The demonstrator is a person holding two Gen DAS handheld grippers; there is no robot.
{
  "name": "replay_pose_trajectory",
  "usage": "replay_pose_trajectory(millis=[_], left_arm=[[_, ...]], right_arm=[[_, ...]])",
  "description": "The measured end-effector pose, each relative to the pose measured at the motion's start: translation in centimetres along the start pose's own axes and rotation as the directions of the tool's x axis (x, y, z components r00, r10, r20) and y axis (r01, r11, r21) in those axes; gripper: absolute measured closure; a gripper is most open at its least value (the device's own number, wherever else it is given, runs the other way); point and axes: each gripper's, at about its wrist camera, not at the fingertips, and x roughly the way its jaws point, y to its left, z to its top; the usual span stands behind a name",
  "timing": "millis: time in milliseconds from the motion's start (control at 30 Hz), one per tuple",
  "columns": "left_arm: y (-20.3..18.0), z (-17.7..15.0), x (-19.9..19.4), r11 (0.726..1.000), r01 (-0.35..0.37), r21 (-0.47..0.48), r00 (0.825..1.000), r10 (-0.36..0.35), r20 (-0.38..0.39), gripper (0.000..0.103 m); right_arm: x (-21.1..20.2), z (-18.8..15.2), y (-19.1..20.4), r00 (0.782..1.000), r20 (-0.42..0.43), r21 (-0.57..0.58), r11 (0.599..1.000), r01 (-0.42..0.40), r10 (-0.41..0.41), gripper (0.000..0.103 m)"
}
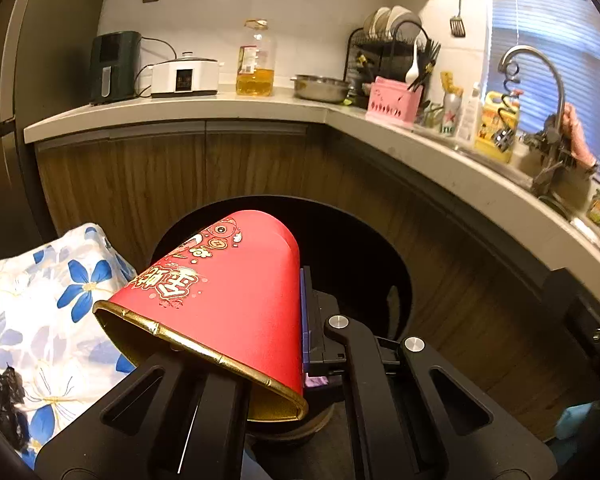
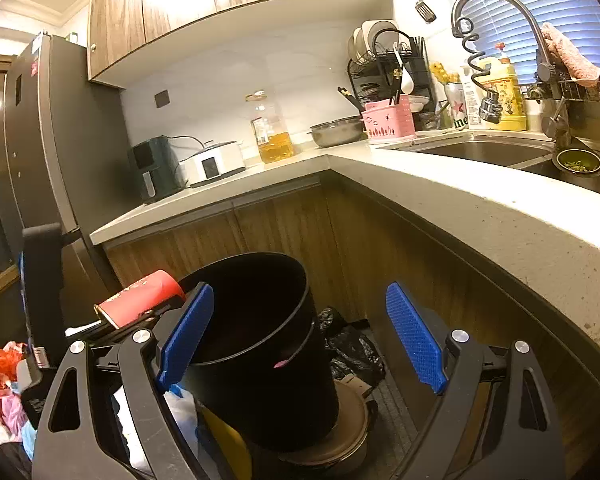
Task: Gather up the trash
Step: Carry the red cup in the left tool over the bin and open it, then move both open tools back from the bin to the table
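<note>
The left gripper [image 1: 260,320] is clamping a red paper cup [image 1: 228,288], holding it tilted at the near rim of the black bin [image 2: 256,320] on the floor. The right gripper [image 2: 300,332] is standing apart, empty, framing the bin. The cup is judged not yet released. Black bags [image 2: 352,348] and crumpled wrappers [image 2: 0,380] are lying beside the bin, apparently still uncollected.

left wrist: low, close over black bin [image 1: 340,248], facing worktop [image 1: 220,108] corner | right wrist: slightly further back, same bin [image 2: 260,320], facing same corner | shared: bin, worktop, faucet [image 1: 540,76], oil bottle [image 2: 274,132]
</note>
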Motion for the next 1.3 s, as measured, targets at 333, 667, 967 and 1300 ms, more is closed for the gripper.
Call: replay_pose_trajectory(millis=[333,667,967,1300], left_arm=[[0.7,0.0,0.5,0.998,-0.060,-0.017,0.998,0.059,-0.034,0.034],[1.0,0.1,-0.8,0.996,-0.085,-0.039,0.995,0.083,-0.046,0.022],[3.7,-2.8,-8.8,0.964,-0.222,-0.146,0.966,0.238,0.098,0.013],[8.9,-7.9,-18.8,0.840,-0.474,-0.263,0.839,0.522,0.155,0.012]], right_arm=[[0.3,-0.2,-0.6,1.000,-0.011,0.022,1.000,0.009,-0.009,0.017],[-0.5,0.1,-0.5,1.000,0.005,0.025,1.000,0.011,-0.011,0.017],[-1.2,-0.2,1.3,0.999,-0.011,-0.017,0.999,-0.038,0.037,0.017],[-1.7,-2.7,7.3,0.985,-0.064,-0.097,0.981,-0.168,0.163,0.017]])
